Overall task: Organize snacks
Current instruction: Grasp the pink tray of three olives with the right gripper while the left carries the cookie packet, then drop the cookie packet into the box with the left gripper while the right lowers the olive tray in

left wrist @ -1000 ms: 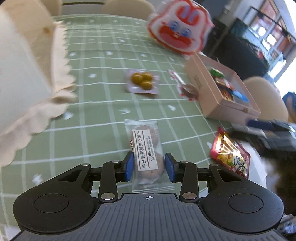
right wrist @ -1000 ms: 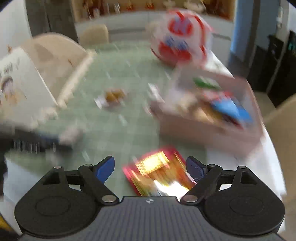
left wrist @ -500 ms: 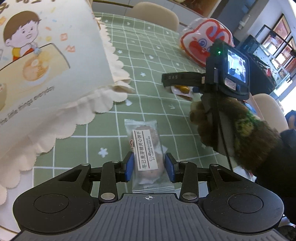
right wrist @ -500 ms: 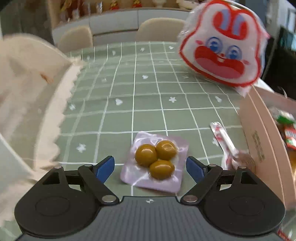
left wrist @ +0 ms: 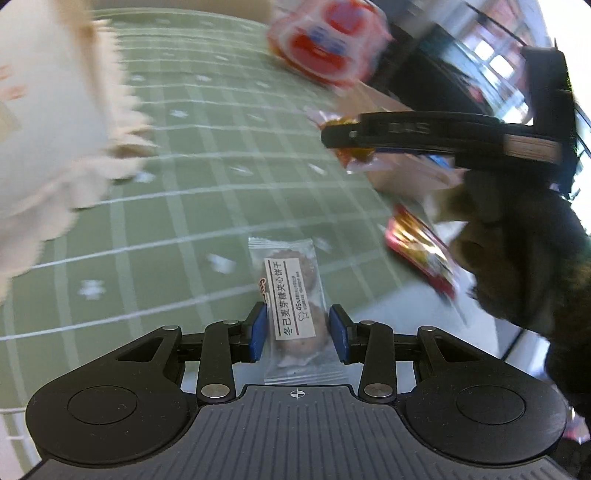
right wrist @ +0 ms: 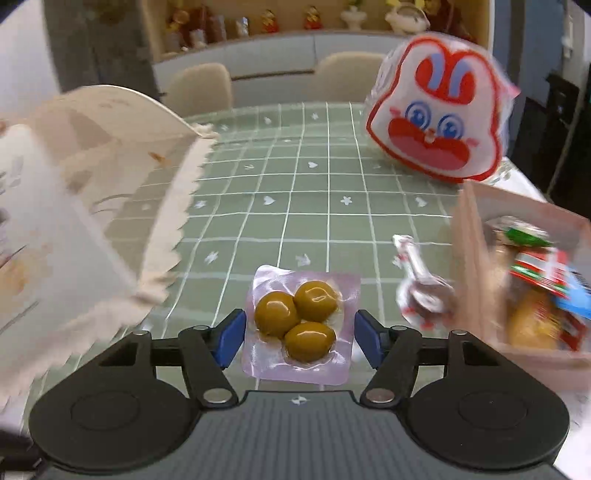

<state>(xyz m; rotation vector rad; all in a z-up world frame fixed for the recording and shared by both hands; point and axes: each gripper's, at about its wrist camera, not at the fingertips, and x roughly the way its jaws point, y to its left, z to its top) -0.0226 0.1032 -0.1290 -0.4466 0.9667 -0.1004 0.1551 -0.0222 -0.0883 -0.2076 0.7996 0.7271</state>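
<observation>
Jaws: left gripper (left wrist: pixel 297 328) pinches biscuit pack (left wrist: pixel 293 310), right gripper (right wrist: pixel 299 338) narrowing on olive pouch (right wrist: pixel 301 325) w/ gaps both sides—square up, squeeze gently.

A green grid-patterned tablecloth (right wrist: pixel 314 206) covered the table; two beige chairs (right wrist: pixel 199 86) stood behind it; figurines lined a wall shelf (right wrist: pixel 280 18); bright windows (left wrist: pixel 495 62) glowed.
</observation>
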